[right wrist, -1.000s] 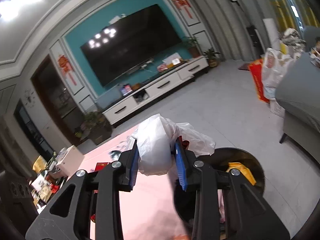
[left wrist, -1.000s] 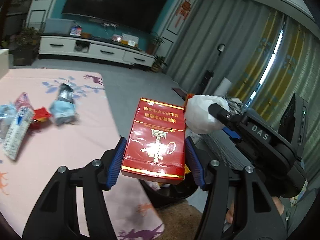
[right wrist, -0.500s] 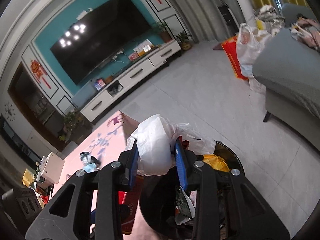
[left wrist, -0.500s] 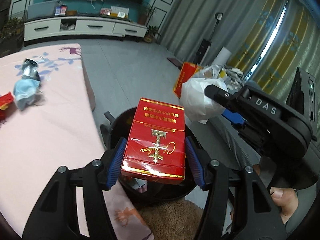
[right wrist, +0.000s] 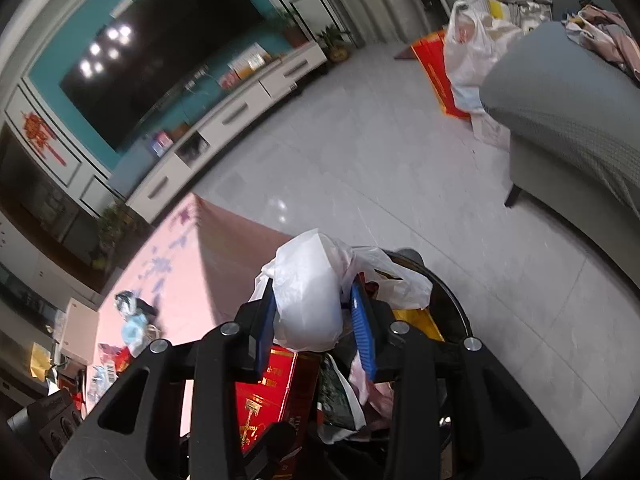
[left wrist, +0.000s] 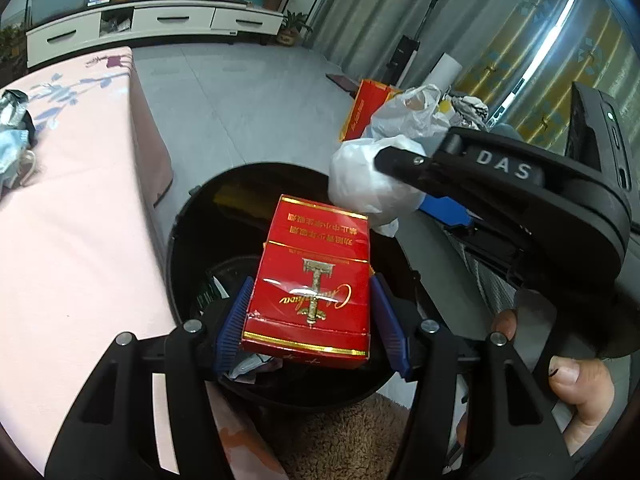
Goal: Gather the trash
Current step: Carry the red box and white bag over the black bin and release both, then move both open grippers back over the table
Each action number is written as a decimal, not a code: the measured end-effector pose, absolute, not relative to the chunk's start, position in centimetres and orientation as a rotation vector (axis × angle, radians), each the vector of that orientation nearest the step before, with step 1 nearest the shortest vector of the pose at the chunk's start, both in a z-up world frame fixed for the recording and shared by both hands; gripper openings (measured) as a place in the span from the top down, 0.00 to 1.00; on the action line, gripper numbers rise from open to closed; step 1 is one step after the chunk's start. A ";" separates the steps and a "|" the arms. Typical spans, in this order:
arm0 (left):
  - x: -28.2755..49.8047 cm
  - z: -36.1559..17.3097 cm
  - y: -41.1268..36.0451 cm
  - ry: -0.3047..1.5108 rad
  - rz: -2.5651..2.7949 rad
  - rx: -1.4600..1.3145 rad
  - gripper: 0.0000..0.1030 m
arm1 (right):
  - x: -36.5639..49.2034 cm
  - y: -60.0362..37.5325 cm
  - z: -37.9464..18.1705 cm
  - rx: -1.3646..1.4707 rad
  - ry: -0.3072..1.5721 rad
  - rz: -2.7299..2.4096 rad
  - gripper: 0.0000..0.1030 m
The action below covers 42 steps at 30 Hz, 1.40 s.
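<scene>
My left gripper (left wrist: 310,320) is shut on a red cigarette box (left wrist: 316,276) and holds it over the open black trash bin (left wrist: 180,220), which holds other rubbish. My right gripper (right wrist: 316,316) is shut on a crumpled white plastic bag (right wrist: 316,296), held above the same bin (right wrist: 452,312). The bag (left wrist: 364,184) and right gripper also show in the left wrist view, just right of the box. The red box (right wrist: 272,388) shows below the bag in the right wrist view.
A pink-clothed table (left wrist: 72,220) stands left of the bin with more wrappers (left wrist: 12,136) at its far end. A grey sofa (right wrist: 568,128) and bags (right wrist: 460,52) stand to the right. A brown rug (left wrist: 340,440) lies in front of the bin.
Both grippers have moved from above the table edge to over the bin and tilted downward, each still holding its item.
</scene>
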State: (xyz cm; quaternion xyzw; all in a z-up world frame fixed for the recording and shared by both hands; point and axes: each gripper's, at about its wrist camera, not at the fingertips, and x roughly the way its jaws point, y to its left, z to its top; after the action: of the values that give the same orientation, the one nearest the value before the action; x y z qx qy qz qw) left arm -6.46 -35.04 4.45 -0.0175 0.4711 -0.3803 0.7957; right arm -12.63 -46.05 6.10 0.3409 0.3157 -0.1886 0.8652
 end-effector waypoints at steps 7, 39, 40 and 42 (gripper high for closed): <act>-6.1 3.4 -35.3 1.058 -0.826 -0.042 0.42 | -12.4 -46.1 5.6 0.696 0.693 -0.434 0.54; -1.0 8.0 -0.4 0.732 -0.110 -0.231 0.03 | -5.3 -27.1 7.0 0.215 0.365 -0.156 0.03; -0.7 7.5 1.0 0.744 -0.080 -0.261 0.03 | -4.9 -26.3 6.7 0.177 0.365 -0.158 0.03; -0.4 7.3 3.1 0.765 -0.070 -0.285 0.03 | -3.8 -24.9 6.2 0.134 0.397 -0.143 0.03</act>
State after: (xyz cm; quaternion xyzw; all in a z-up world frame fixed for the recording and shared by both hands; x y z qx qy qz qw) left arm -0.40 3.08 7.34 -0.1385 0.3721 -0.0339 0.9172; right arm -3.85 -24.86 6.19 0.0665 0.1968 -0.0708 0.9756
